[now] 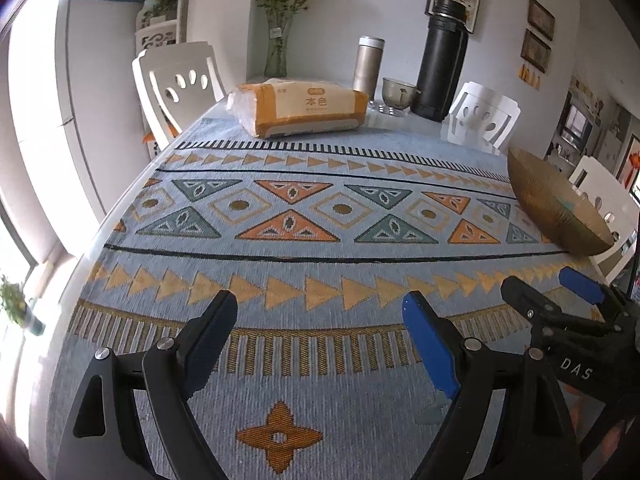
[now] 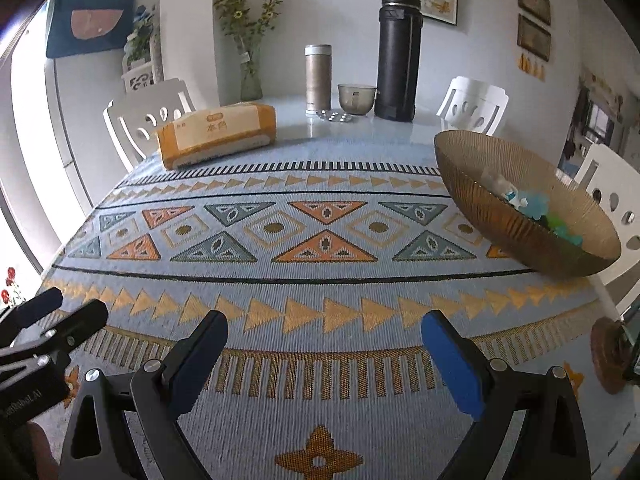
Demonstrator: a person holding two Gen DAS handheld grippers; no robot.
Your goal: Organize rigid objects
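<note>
A brown ribbed bowl (image 2: pixel 520 216) sits on the patterned cloth at the right, with small blue, green and white pieces (image 2: pixel 532 208) inside it. The same bowl (image 1: pixel 556 208) shows at the right edge of the left wrist view. My left gripper (image 1: pixel 320 312) hovers low over the cloth near the table's front, open, nothing between its fingers. Beside it on the right, my right gripper (image 1: pixel 548 284) is also open. In the right wrist view my right gripper (image 2: pixel 324 332) stands open over bare cloth, and my left gripper (image 2: pixel 72 304) shows at the lower left.
At the table's far end stand an orange tissue pack (image 1: pixel 298 108), a silver flask (image 1: pixel 368 64), a glass cup (image 1: pixel 398 90) and a tall black thermos (image 1: pixel 440 60). White chairs (image 1: pixel 176 80) surround the table. A round brown coaster (image 2: pixel 610 354) lies at the right edge.
</note>
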